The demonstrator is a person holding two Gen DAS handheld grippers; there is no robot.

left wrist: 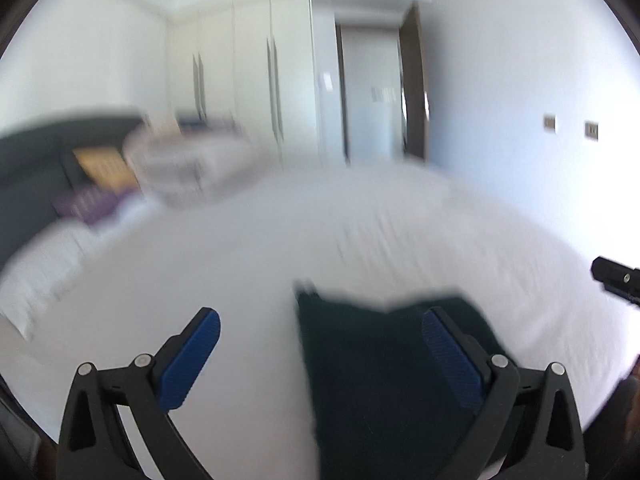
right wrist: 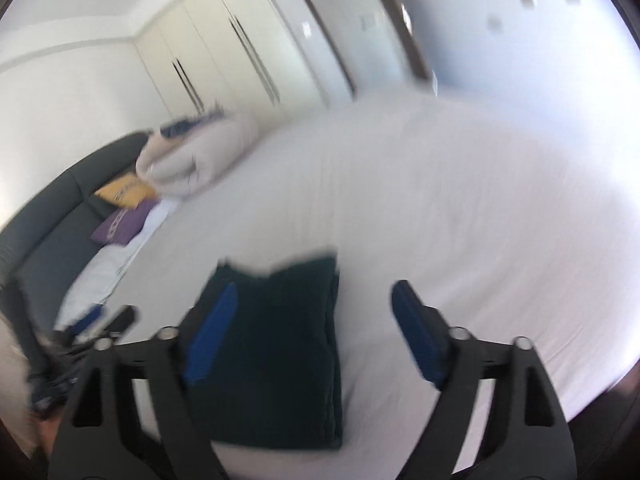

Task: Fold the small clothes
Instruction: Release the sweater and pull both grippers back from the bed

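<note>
A dark teal folded garment (left wrist: 372, 380) lies flat on the white bed sheet (left wrist: 280, 248). In the left wrist view my left gripper (left wrist: 320, 328) is open and empty, its right finger over the garment's right part and its left finger over bare sheet. In the right wrist view the same garment (right wrist: 280, 352) lies as a neat rectangle. My right gripper (right wrist: 314, 300) is open and empty above it, its left finger over the garment's left edge. The right gripper's tip (left wrist: 616, 280) shows at the far right of the left wrist view. Both views are motion-blurred.
A rolled beige duvet (right wrist: 192, 160) lies at the bed's far left. A yellow cushion (right wrist: 126, 192) and a purple cushion (right wrist: 120, 226) rest against the dark headboard (right wrist: 60, 208). White wardrobes (left wrist: 248, 80) and a door (left wrist: 372, 92) stand beyond the bed.
</note>
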